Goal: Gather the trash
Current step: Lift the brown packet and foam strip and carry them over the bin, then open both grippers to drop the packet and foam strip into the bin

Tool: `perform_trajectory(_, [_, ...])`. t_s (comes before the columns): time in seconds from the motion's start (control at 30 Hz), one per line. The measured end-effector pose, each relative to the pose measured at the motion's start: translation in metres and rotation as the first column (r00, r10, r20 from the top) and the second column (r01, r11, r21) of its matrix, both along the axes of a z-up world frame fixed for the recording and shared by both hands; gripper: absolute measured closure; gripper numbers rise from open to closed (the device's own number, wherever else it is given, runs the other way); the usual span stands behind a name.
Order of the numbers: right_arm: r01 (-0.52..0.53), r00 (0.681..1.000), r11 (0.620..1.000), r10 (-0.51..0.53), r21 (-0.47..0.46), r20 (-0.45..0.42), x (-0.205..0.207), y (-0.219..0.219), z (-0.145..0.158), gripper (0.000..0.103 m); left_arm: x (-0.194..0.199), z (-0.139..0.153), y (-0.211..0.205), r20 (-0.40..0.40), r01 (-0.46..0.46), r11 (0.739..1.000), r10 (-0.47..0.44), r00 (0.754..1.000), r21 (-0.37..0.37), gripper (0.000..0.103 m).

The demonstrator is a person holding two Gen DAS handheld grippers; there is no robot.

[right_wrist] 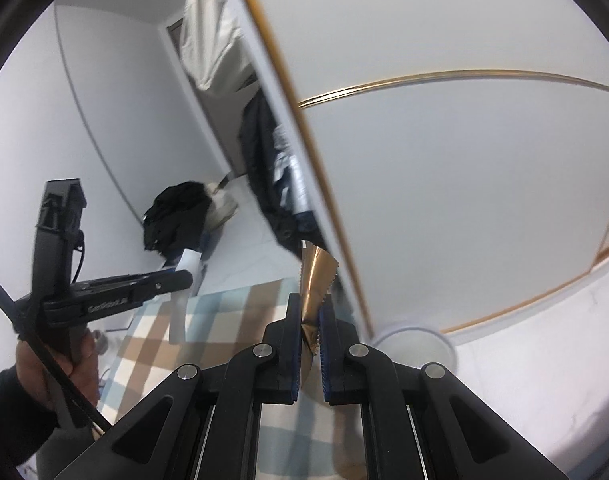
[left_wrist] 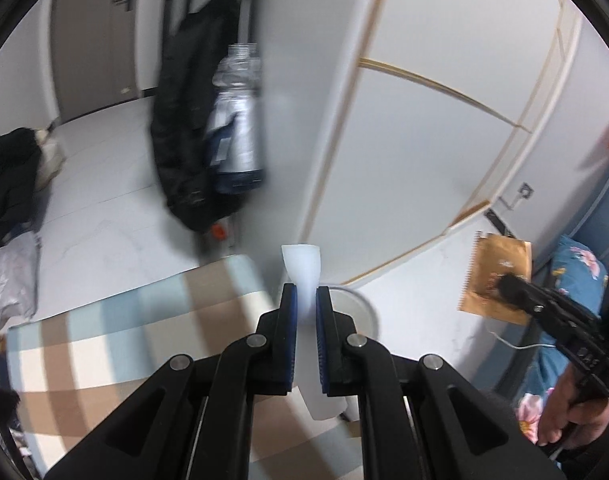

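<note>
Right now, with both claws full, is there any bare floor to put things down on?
Yes. Bare white floor lies between the dark clothes pile, the hanging black coat and the checked mat. Another bare patch sits between the wardrobe door and the floral bedding. It is crowded around the pile and under the coat.

A white wardrobe door [left_wrist: 424, 128] with gold trim fills the view; dark coats [left_wrist: 184, 128] hang beside it. Pale floor [left_wrist: 104, 184] carries a checked rug [left_wrist: 116, 328]; a grey door [left_wrist: 92, 40] stands beyond.
</note>
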State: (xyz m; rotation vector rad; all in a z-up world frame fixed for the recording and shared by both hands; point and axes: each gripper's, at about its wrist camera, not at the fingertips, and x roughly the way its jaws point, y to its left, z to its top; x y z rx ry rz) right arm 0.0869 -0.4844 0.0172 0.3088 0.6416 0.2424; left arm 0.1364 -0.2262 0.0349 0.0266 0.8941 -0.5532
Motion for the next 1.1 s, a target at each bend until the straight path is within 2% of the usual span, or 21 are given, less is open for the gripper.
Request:
perform_trajectory(0.1, [0.022,1.000,1.000,-0.022,-0.005,-0.013,0.001,-0.017,-0.004,0.096,0.000,-0.005,-0.024,-0.020,0.046,0.999,-0.047,0.999,-0.028,0.098])
perform_trajectory(0.23, [0.054,0.997,0.999,-0.055,-0.005,-0.046,0.004,-0.038,-0.018,0.096,-0.001,-0.022,-0.062,-0.043,0.124,0.992,-0.125,0.991,-0.018,0.098])
perform_trajectory(0.47, [0.151,0.982,0.989,-0.150,0.001,-0.116,0.008,-0.081,-0.057,0.096,0.009,-0.058,-0.110,-0.128,0.196,0.981,-0.195,0.972,-0.008,0.098])
perform_trajectory(0.57, [0.183,0.973,0.983,-0.176,0.033,-0.147,0.003,-0.098,-0.080,0.096,0.019,-0.081,-0.129,-0.184,0.226,0.974,-0.221,0.958,0.003,0.098])
perform_trajectory(0.87, [0.190,0.954,0.980,-0.169,0.060,-0.249,0.027,-0.120,-0.149,0.096,0.041,-0.145,-0.166,-0.326,0.251,0.964,-0.211,0.922,0.084,0.098])
perform_trajectory(1.1, [0.163,0.921,0.975,-0.096,0.150,-0.377,0.070,-0.124,-0.218,0.096,0.050,-0.173,-0.183,-0.396,0.233,0.963,-0.162,0.904,0.138,0.098])
